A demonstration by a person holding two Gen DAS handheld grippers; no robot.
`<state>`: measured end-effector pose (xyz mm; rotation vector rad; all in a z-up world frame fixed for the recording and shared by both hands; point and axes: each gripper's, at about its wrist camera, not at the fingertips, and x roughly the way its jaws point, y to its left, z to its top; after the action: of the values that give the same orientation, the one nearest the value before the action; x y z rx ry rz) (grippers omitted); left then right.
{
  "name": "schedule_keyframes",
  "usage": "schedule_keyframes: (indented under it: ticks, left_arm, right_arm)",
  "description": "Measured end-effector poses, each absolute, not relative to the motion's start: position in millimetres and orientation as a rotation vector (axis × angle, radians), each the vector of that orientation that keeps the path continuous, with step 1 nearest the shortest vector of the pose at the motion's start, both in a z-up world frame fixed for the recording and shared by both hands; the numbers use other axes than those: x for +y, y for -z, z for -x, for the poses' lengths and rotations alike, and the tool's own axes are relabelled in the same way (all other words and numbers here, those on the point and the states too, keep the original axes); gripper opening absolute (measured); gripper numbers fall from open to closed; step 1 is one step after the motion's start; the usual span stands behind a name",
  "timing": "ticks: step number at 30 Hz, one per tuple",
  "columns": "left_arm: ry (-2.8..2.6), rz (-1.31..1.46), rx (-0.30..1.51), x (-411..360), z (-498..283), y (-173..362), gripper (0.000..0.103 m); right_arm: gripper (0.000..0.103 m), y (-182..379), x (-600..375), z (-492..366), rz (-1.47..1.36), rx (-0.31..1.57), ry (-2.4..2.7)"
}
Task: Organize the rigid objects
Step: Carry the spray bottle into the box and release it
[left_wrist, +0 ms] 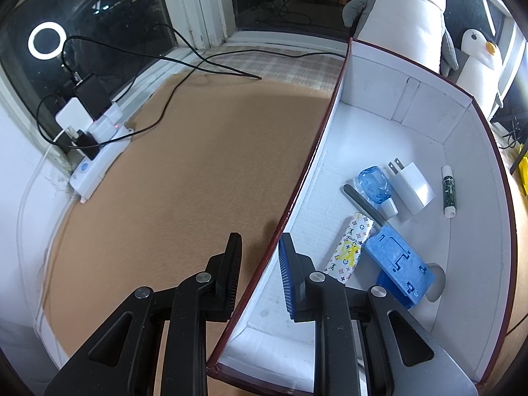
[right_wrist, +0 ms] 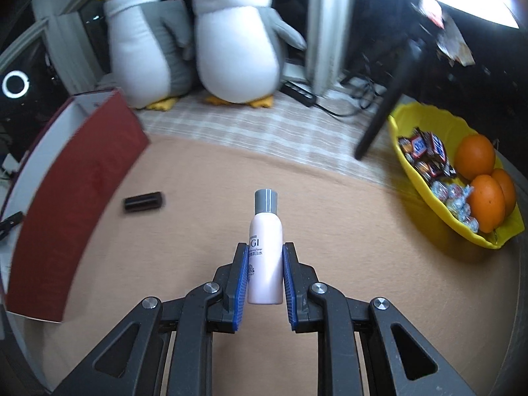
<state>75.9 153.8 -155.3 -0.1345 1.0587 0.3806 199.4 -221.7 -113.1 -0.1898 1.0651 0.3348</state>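
- My right gripper [right_wrist: 265,277] was clamped on the bottle [right_wrist: 265,257]: both blue pads pressed its pink sides, and the grey cap pointed away from me.
- I held it low on the body, I think so that the cap end could go into the box first.
- The bottle was above the brown mat [right_wrist: 204,198], near the middle; whether it was touching the mat I could not tell.
- My left gripper [left_wrist: 259,274] had its fingers apart, one on each side of the box [left_wrist: 307,178] wall, not pressing it. In my judgement this was to steady the box if it slid.
- Inside the box there already lay a charger [left_wrist: 412,188], a blue vial [left_wrist: 378,188], a glue stick [left_wrist: 448,191], a blue holder [left_wrist: 399,264] and a patterned tube [left_wrist: 349,247], all toward one end. So the near end was free for the bottle.
- One black cylinder [right_wrist: 143,201] was waiting on the mat just beside the box.
- The fruit bowl [right_wrist: 429,198] stood well apart, not part of my work, I suppose.
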Motion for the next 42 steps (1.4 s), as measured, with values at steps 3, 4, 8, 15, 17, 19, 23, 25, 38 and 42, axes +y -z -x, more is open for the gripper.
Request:
schedule_keyframes:
  ticks: [3,4,8,15,17,19,23,25,38,42]
  left_arm:
    - [-0.371,0.144,1.053,154.7,-75.0,154.9,0.02]
    - [-0.368,0.145,1.051,155.2,-74.7,154.9,0.02]
    - [-0.357,0.153,1.042,156.6,-73.4,154.5,0.019]
    - [-0.338,0.165,1.027,157.9,-70.2,153.8,0.017]
    - [-0.334,0.17,1.024,158.2,-69.6,153.6,0.017]
    - [-0.33,0.172,1.021,158.5,-69.2,153.9,0.017]
    - [-0.322,0.172,1.017,160.1,-68.8,154.7,0.017]
    - [-0.318,0.175,1.015,160.8,-68.1,154.9,0.017]
    - [-0.303,0.185,1.011,161.5,-67.4,154.8,0.016]
    - [-0.3,0.185,1.012,160.8,-67.8,154.1,0.016]
  right_arm:
    - [0.018,98.2,-194.2,-187.2,0.194,1.039,-0.39]
    - [0.018,93.5,-186.2,-183.5,0.194,1.032,-0.408]
    - [0.018,77.9,-158.9,-171.0,0.189,1.009,-0.473]
    - [0.018,60.1,-99.9,-142.8,0.207,0.992,-0.608]
    - [0.018,58.5,-82.0,-135.4,0.217,0.994,-0.65]
    - [0.018,57.5,-65.1,-126.8,0.236,0.993,-0.685]
    - [0.018,57.3,-35.7,-109.1,0.259,0.997,-0.746]
    - [0.018,59.4,-20.9,-101.0,0.279,1.0,-0.77]
    - [0.018,81.4,18.5,-79.9,0.345,1.037,-0.794]
    - [0.018,86.7,21.3,-79.5,0.359,1.04,-0.784]
